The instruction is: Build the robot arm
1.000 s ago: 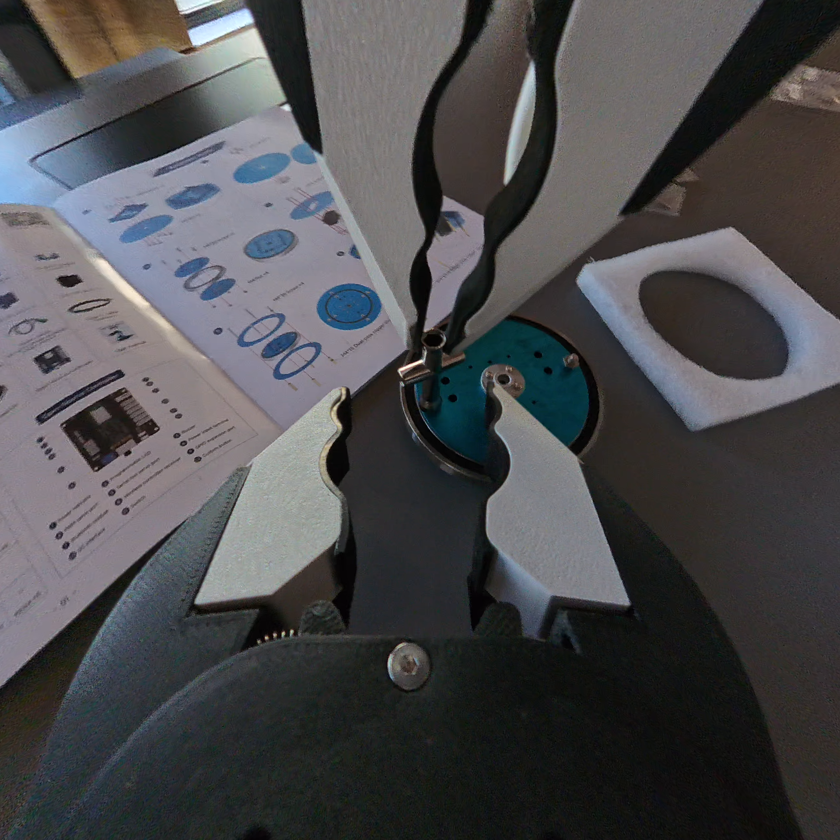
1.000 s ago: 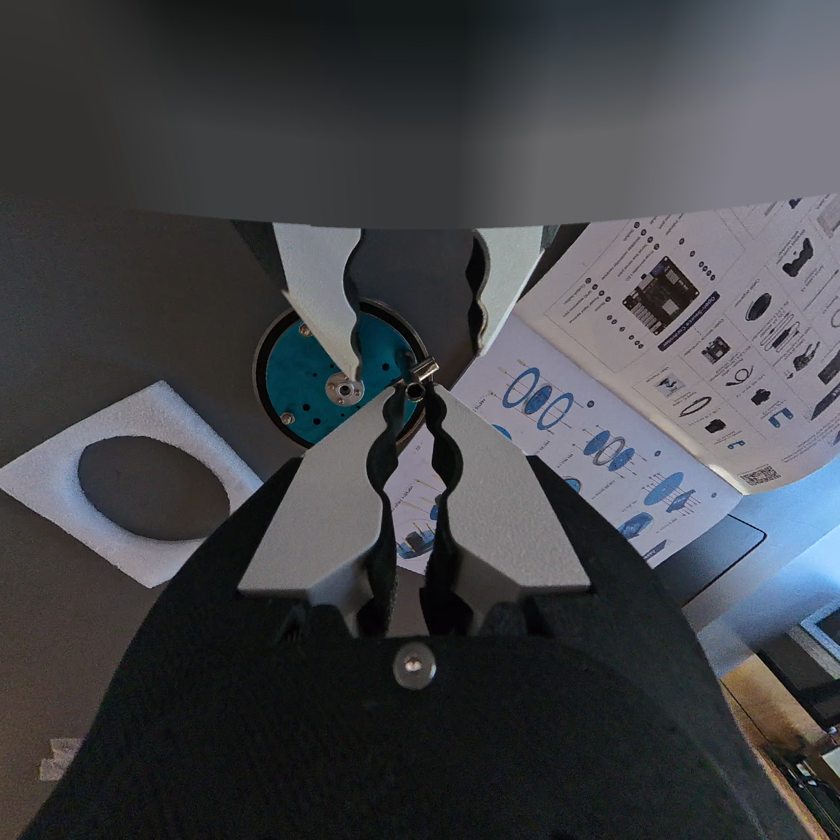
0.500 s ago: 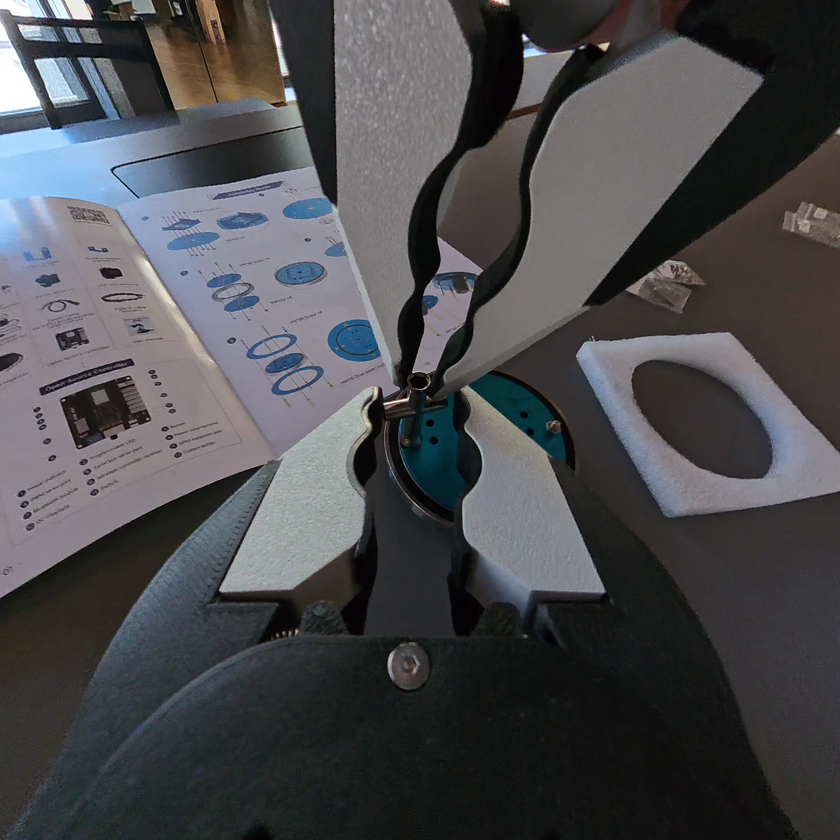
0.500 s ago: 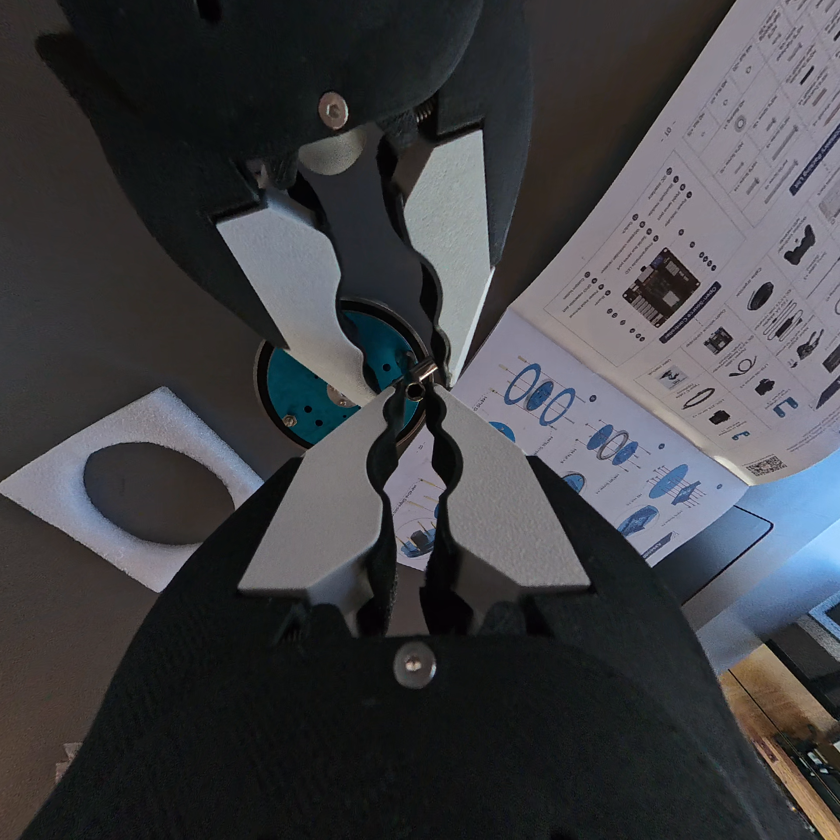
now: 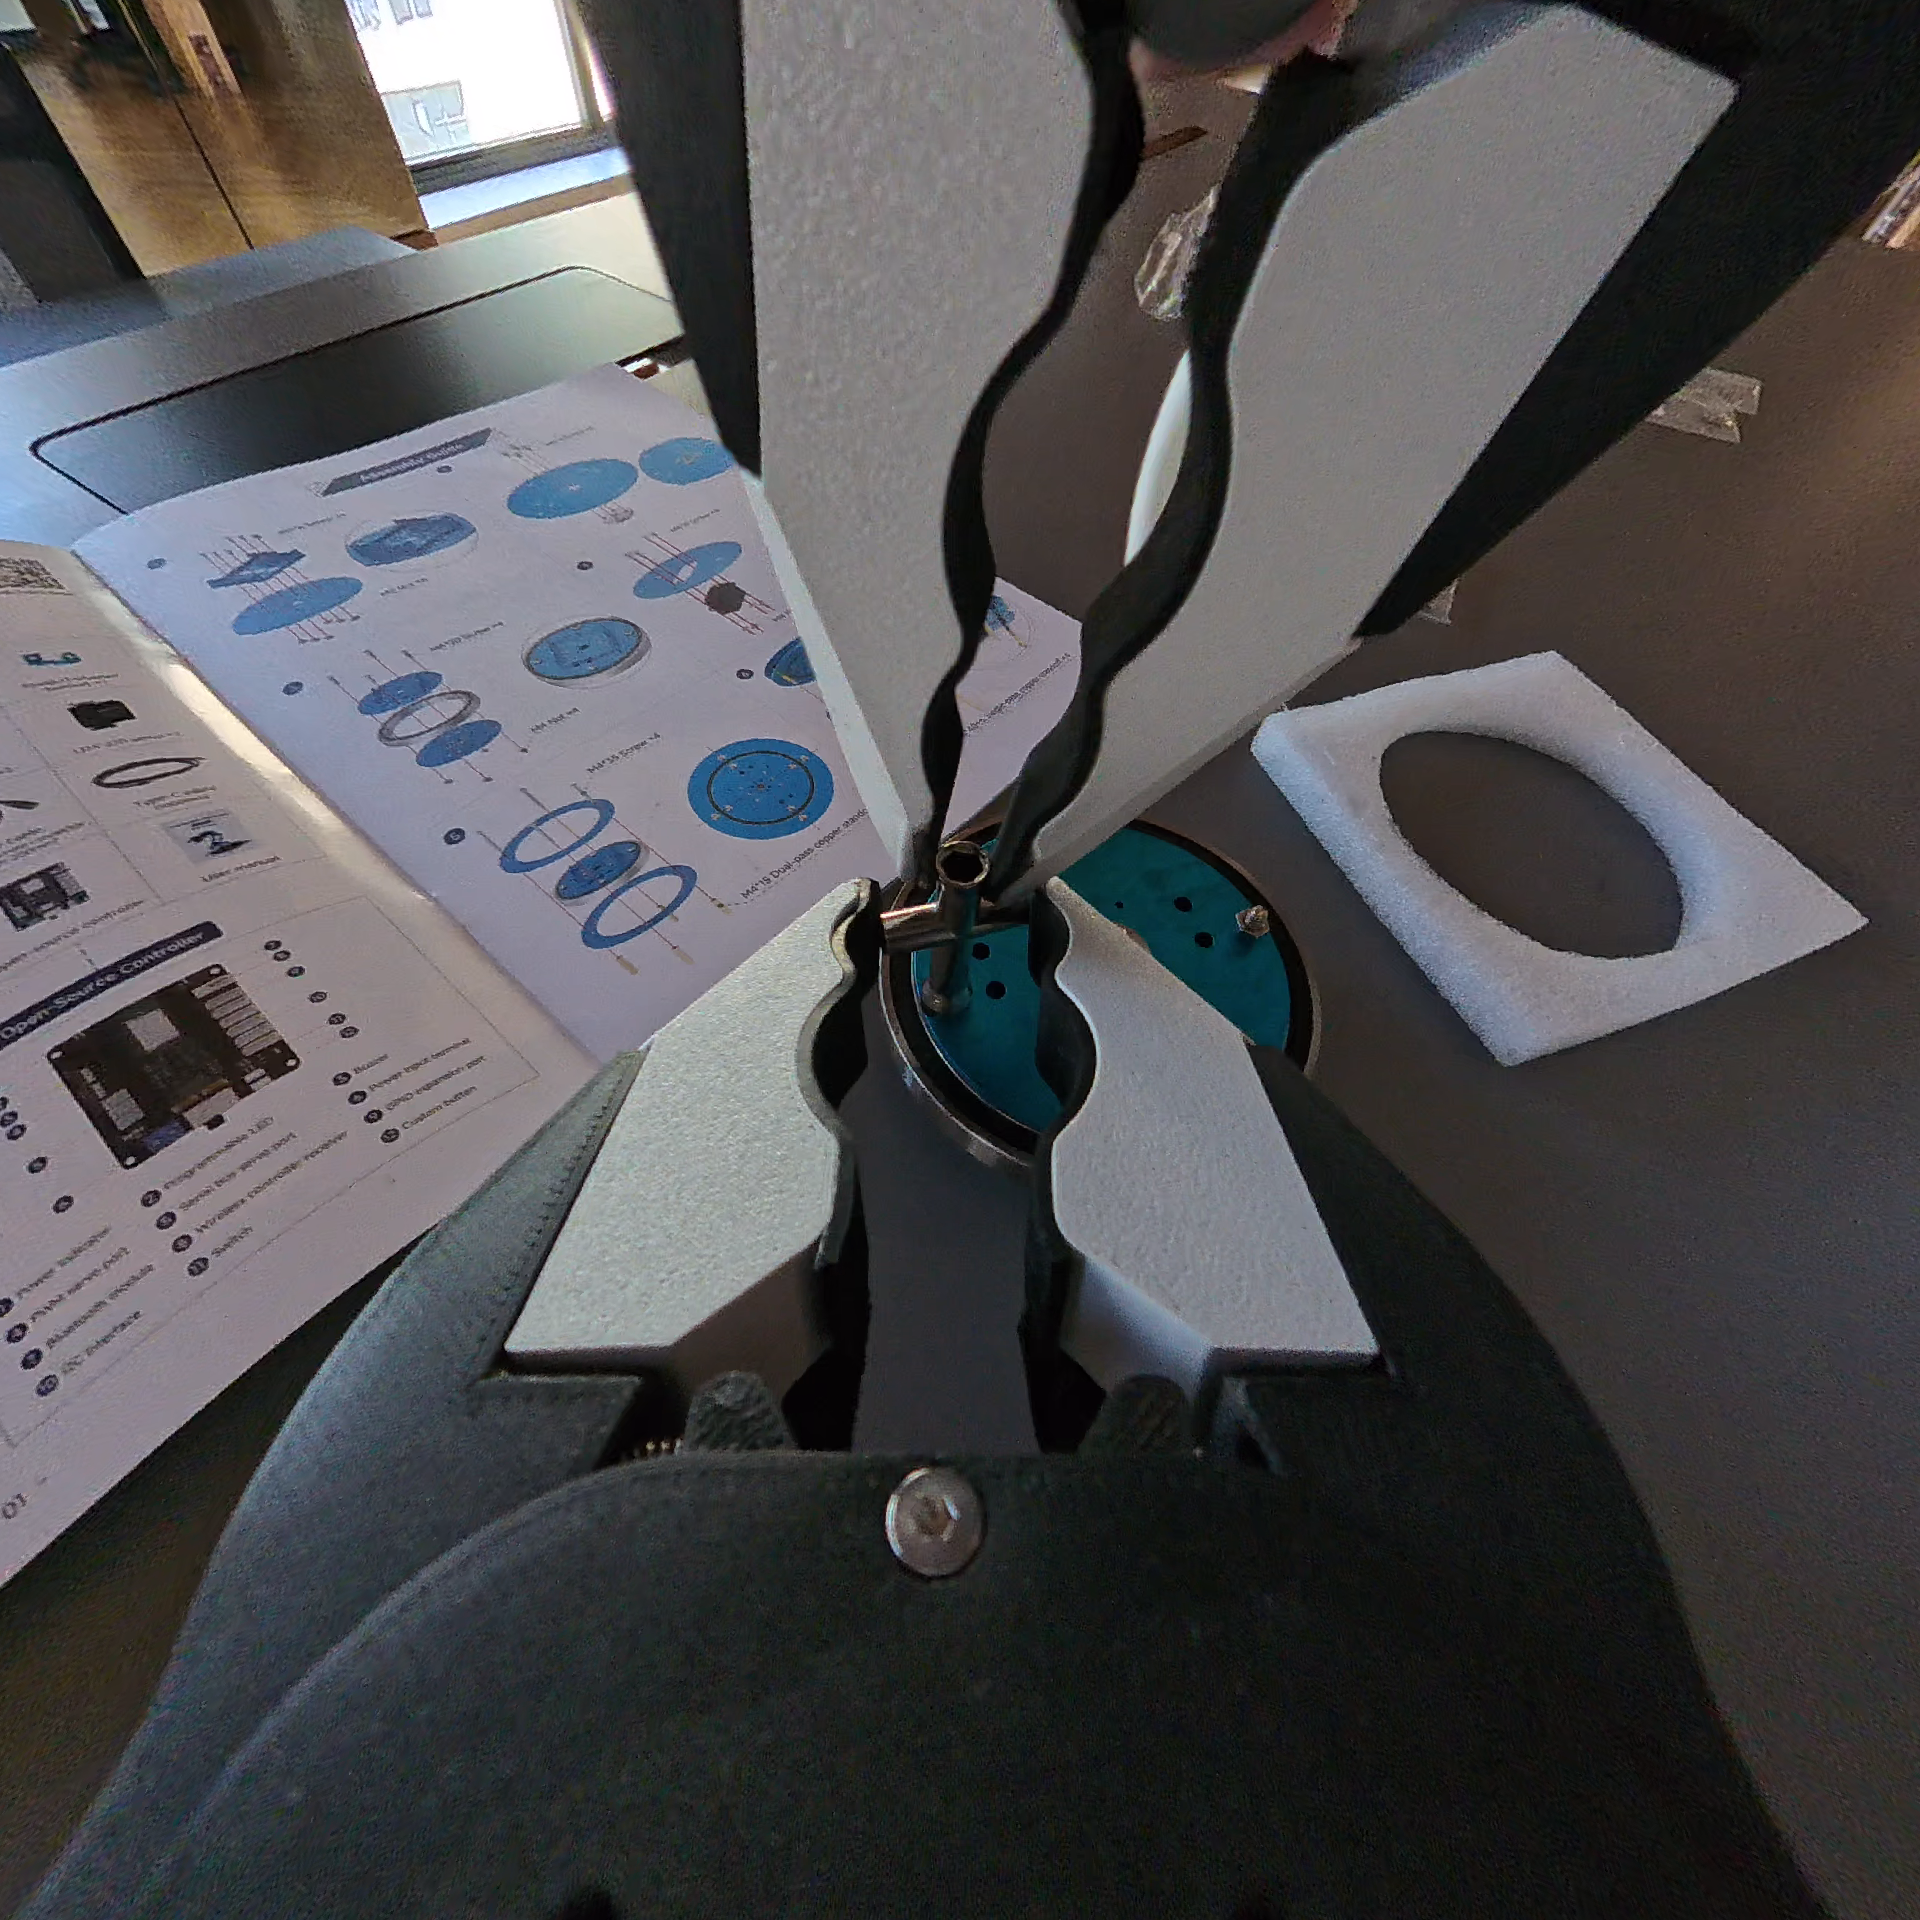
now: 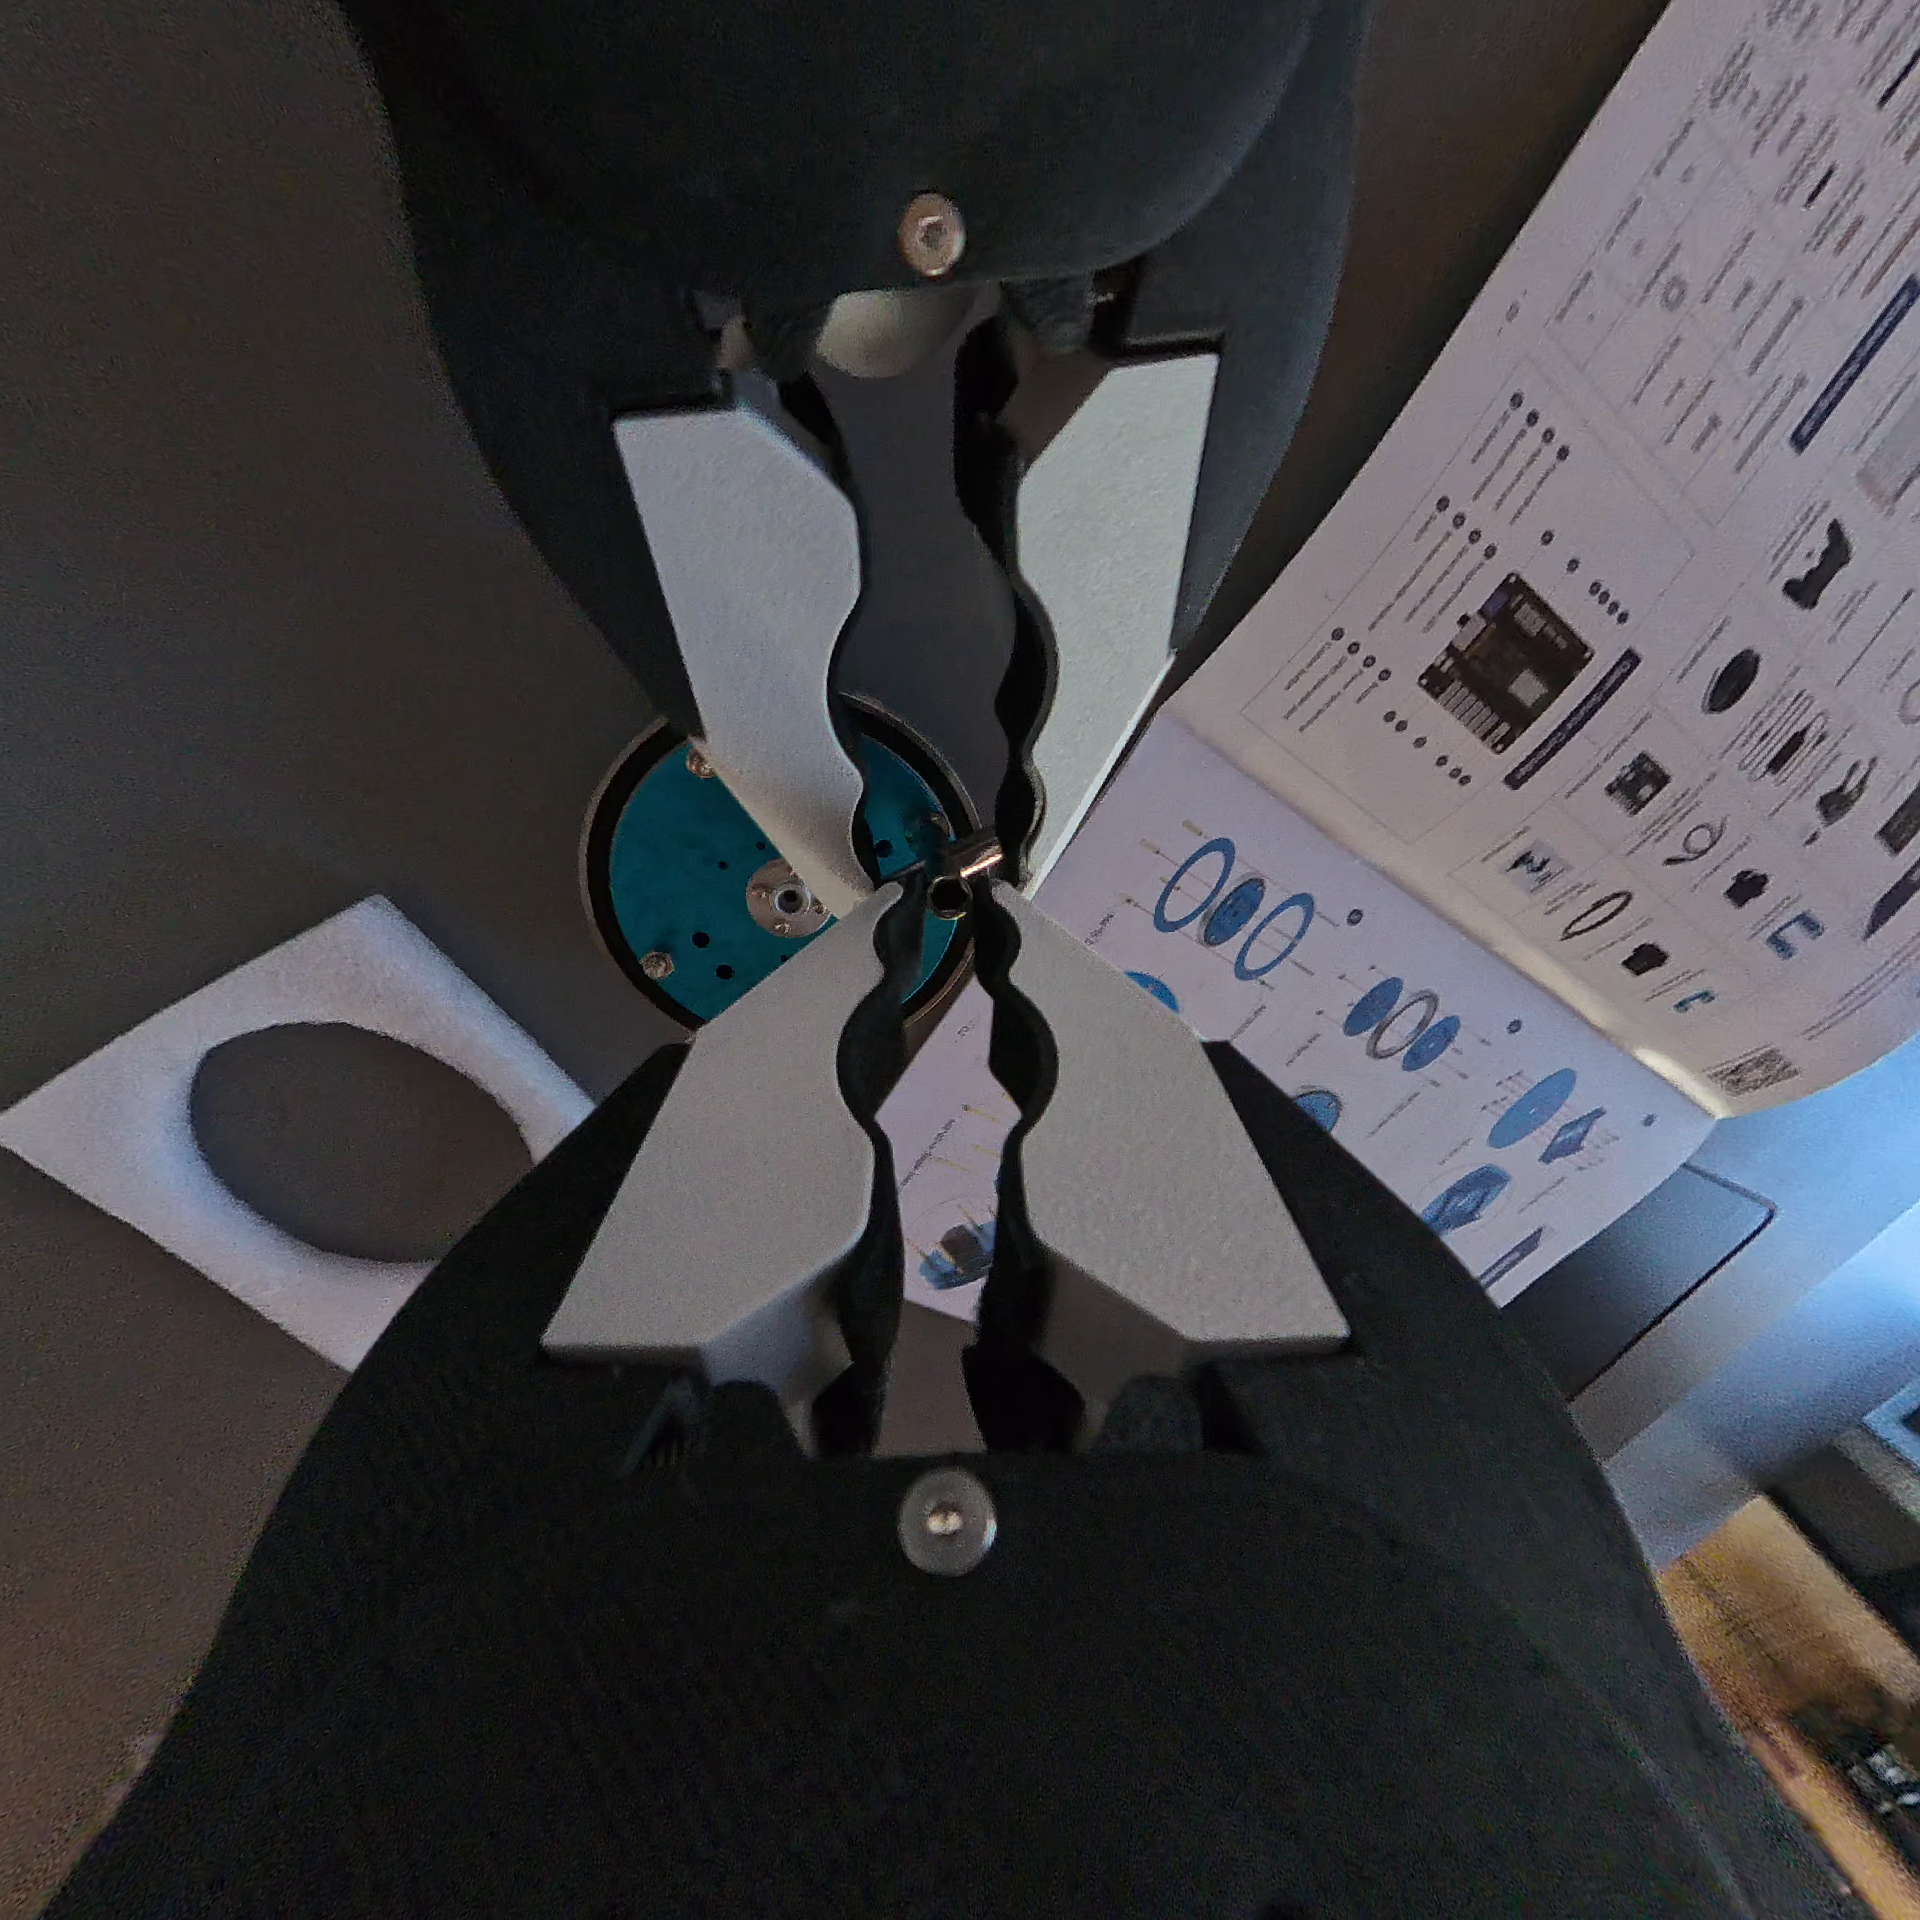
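Right claw [image 6: 940, 902] pinches upright T-shaped wrench [image 5: 943, 935] (crossbar sideways) over teal disc [image 5: 1153, 966].

The right gripper [image 6: 940, 902] comes down steeply from above, its white fingers [image 6: 1127, 1132] drawn close, pinching at the very tips. The left gripper [image 5: 951, 914] reaches in low from the opposite side, fingers [image 5: 717, 1122] parted with a clear gap between them. The two sets of tips meet almost nose to nose.
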The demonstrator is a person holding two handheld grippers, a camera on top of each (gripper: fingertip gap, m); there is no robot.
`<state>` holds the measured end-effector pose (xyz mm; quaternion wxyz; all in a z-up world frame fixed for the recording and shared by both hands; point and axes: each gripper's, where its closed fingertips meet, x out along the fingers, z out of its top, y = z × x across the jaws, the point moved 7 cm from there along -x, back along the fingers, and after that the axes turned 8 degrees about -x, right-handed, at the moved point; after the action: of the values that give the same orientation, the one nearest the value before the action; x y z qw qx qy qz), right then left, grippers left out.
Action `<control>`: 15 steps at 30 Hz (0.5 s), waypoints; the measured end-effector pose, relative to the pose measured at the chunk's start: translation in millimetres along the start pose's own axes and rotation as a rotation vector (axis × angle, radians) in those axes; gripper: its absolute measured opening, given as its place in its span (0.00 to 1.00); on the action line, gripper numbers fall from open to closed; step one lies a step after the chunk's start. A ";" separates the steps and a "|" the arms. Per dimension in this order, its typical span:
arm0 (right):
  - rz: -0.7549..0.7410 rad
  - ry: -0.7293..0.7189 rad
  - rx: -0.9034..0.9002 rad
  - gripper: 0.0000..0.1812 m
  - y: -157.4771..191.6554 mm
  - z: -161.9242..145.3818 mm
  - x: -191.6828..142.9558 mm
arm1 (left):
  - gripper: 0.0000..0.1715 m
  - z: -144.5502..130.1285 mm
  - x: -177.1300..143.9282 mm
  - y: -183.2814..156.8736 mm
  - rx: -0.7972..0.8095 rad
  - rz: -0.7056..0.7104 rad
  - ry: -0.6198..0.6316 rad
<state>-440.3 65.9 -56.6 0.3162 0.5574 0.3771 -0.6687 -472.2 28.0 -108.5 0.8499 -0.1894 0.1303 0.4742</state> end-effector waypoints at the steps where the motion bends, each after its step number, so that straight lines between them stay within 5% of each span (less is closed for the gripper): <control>1: -0.010 -0.012 -0.030 0.04 0.8 -0.9 -0.2 | 0.16 -0.1 0.1 0.1 0.001 -0.004 0.000; 5: -0.109 -0.090 -0.265 0.12 5.2 -7.0 -7.7 | 0.16 -0.1 0.2 0.1 0.023 -0.013 0.001; 15: -0.300 -0.083 -0.625 0.13 12.6 -10.8 5.9 | 0.16 -0.2 -0.4 1.8 0.023 -0.052 0.009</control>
<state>-425.2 68.7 -65.4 0.3849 0.3444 0.6280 -0.5821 -474.0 28.4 -108.9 0.8634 -0.1849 0.1346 0.4497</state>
